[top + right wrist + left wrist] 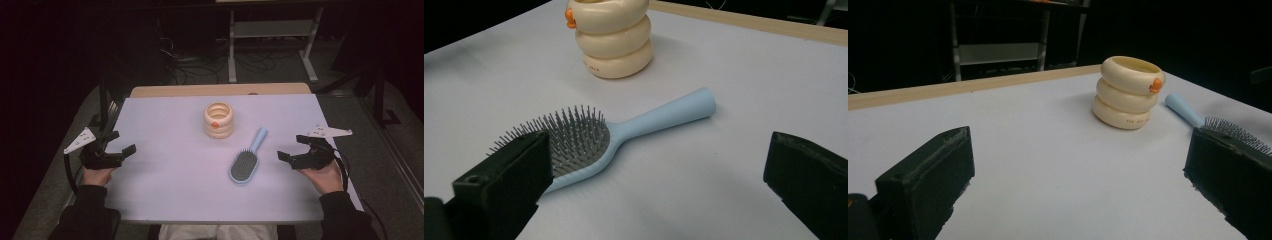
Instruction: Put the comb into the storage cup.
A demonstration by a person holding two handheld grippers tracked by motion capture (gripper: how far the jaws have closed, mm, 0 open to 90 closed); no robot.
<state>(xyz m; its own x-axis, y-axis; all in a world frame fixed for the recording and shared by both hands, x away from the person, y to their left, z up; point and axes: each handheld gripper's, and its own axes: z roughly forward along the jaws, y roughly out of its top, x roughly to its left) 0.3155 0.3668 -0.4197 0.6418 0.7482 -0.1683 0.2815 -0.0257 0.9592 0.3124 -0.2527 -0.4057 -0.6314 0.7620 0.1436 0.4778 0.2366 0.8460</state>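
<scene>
Hairbrush (245,163) flat on table (165,175), bristles up; left gripper (121,144), right gripper (292,147) both wide, empty.

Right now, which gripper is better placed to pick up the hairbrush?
The right gripper. It is open and nearer the hairbrush, which lies just ahead of it. The left gripper is across the table.

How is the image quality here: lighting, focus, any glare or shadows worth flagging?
High view: table evenly lit, surroundings nearly black, no glare. Left gripper view: holder fairly sharp with a soft shadow to its left, near jaws blurred, brush partly cut off. Right gripper view: brush bristles crisp, faint shadow beneath the handle, jaws soft and dark.
</scene>
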